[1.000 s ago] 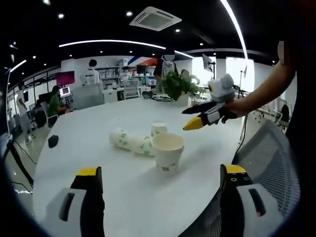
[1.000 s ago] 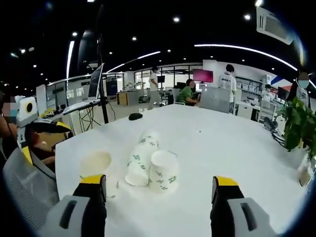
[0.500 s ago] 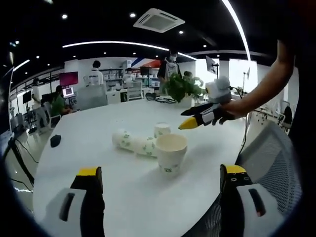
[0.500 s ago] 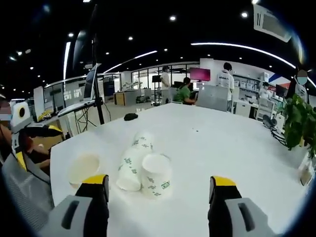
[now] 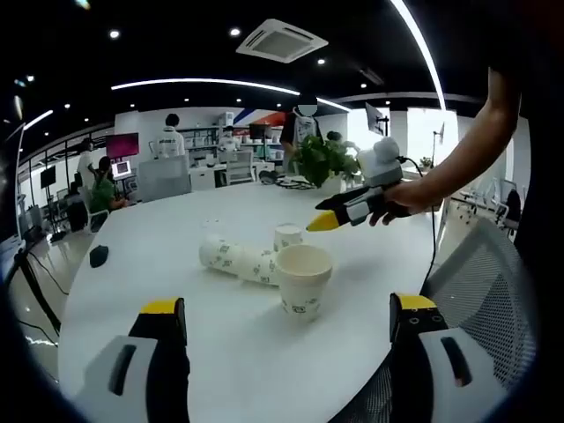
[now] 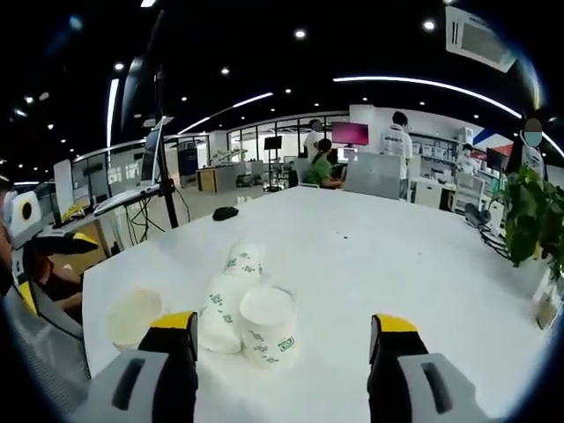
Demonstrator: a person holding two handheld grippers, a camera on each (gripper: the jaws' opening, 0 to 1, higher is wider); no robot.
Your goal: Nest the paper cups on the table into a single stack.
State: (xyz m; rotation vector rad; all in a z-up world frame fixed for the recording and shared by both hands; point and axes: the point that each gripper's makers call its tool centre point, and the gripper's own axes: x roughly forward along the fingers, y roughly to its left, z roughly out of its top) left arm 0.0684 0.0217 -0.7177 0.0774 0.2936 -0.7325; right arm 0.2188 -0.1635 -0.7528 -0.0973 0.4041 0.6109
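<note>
Plenty of bare bench (image 6: pixel 423 256) all round. Only blockers: upright cup (image 5: pixel 303 280), lying stack (image 5: pixel 238 258) touching it, small cup (image 5: pixel 287 236) just behind.

2 upright paper cups (image 5: pixel 303 279), (image 5: pixel 287 236); nested stack (image 5: pixel 236 259) lying sideways between.

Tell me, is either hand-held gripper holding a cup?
No. Both the left hand-held gripper and the right hand-held gripper are open and hold nothing.

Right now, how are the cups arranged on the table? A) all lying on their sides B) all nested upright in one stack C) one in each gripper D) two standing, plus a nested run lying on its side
D: the near cup and far cup stand on the table, while the nested cups lie on their side.
</note>
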